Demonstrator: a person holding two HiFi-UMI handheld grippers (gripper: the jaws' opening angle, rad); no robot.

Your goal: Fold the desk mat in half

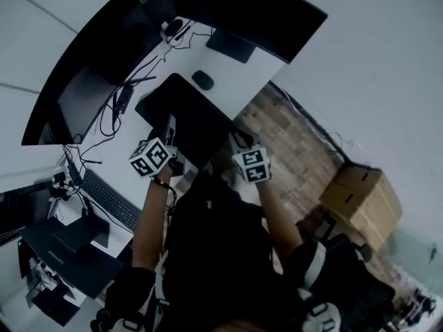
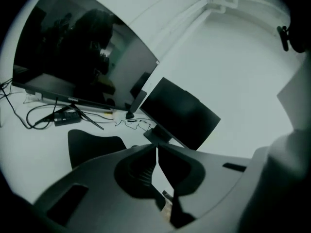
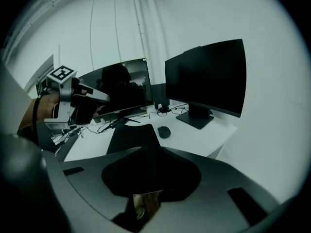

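Note:
The black desk mat lies flat on the white desk in front of two monitors. My left gripper is at the mat's near left edge. In the left gripper view its jaws meet at the tips, and the mat shows only to their left; I see nothing between them. My right gripper is at the mat's near right corner. In the right gripper view the mat runs straight into the dark jaws, which look closed on its edge. The left gripper hangs at that view's left.
A black mouse sits on the desk just past the mat's far edge. A large curved monitor and a smaller monitor stand behind it, with loose cables between them. A keyboard lies at the left. Cardboard boxes stand on the floor.

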